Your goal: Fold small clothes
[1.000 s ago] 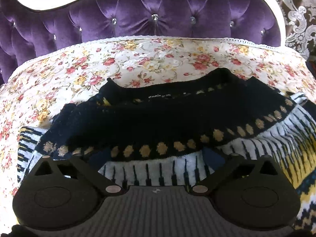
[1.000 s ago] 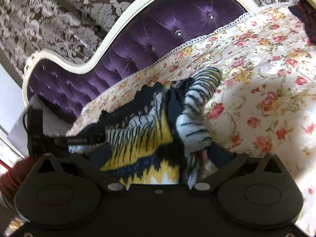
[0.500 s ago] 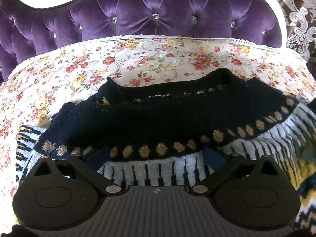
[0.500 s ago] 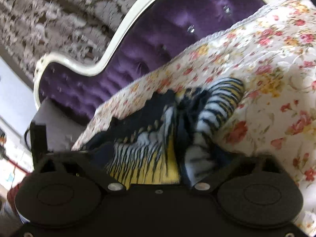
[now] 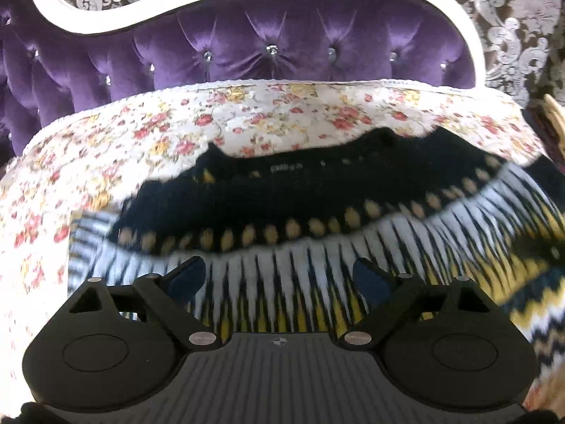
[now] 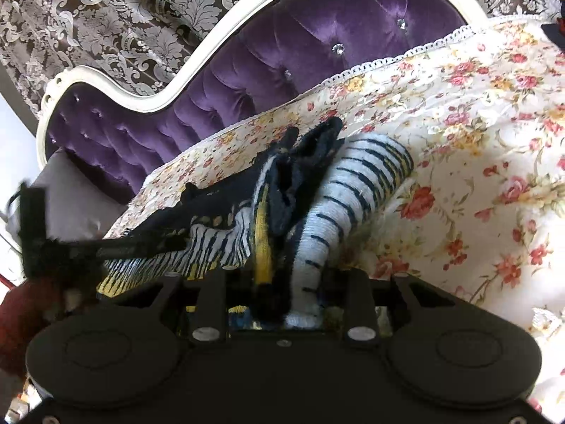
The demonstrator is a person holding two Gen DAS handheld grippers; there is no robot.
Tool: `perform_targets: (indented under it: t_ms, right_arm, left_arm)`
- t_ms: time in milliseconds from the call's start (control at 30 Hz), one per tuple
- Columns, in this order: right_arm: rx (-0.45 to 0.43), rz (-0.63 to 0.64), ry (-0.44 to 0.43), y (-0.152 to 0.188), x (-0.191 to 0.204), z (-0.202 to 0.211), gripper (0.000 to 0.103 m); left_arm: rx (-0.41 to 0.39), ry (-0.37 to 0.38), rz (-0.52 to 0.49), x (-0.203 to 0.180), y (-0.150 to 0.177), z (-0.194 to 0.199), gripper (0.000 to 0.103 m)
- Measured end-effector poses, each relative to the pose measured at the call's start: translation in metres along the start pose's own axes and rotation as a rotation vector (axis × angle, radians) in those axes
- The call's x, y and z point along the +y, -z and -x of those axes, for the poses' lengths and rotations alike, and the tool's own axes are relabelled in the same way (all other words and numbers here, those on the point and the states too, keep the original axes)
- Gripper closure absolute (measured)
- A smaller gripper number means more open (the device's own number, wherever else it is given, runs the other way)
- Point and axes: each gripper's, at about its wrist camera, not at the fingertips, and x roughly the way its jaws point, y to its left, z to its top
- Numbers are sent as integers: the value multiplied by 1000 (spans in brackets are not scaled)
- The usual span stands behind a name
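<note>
Navy, white and yellow patterned knit sweater [image 5: 317,212] near floral-covered bed's [image 5: 141,134] headboard edge. Right gripper [image 6: 282,304] closing, apparently pinching bunched sleeve; left gripper [image 5: 279,279] spread, closing. Risk: uneven pull skews fold.

Sweater [image 5: 317,205] on bedspread [image 5: 148,148], headboard [image 5: 275,49] behind at twelve o'clock; sleeve [image 6: 356,183] at sweater's three o'clock.

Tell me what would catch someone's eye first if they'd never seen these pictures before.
Probably the patterned sweater, black, white and yellow, spread on the floral bedspread in front of a tufted purple headboard with a white frame. In the right wrist view the right gripper is closing on a bunched fold of it, beside a striped sleeve. The left gripper is also closing, its jaws wide over the white-striped part.
</note>
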Motion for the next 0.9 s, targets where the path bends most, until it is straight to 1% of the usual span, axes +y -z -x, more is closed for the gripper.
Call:
perform_targets:
  t_ms: [100,133,200,300,333,400,533,600,733,833,900]
  right_arm:
    - [3,10,28,-3,7,0,63]
    - [4,14,37,-3,10,0,63]
    - [5,21,61,-5,16,0,63]
    - [8,34,90,-10,29,1,63]
    - [6,41,99,-12,34,2,63]
    - [0,53,104,-16,46,4,63]
    - [-15,68,95,-22,71,9,63]
    - [-15,82,82,-24,88,8,63]
    - [-7,106,47,-25,125,-5,63]
    - [16,120,18,-22,150,-24,63]
    - [37,125,7,-18,164,-40,63]
  left_arm:
    - [-5,-8,-13,-5,15,1,12]
    - [7,-11,-28,-7,18,-3,12]
    - [-2,-6,-30,-7,20,-9,10]
    - [16,46,5,4,13,-9,12]
    - [10,69,21,11,11,-5,14]
    - [-23,73,50,24,14,8,15]
    - [-107,67,115,59,26,41,15]
    - [-132,61,140,75,33,53,15]
    - [-154,39,183,109,53,70,15]
    - [-156,30,209,130,66,79,15]
    - [-154,37,235,141,74,83,15]
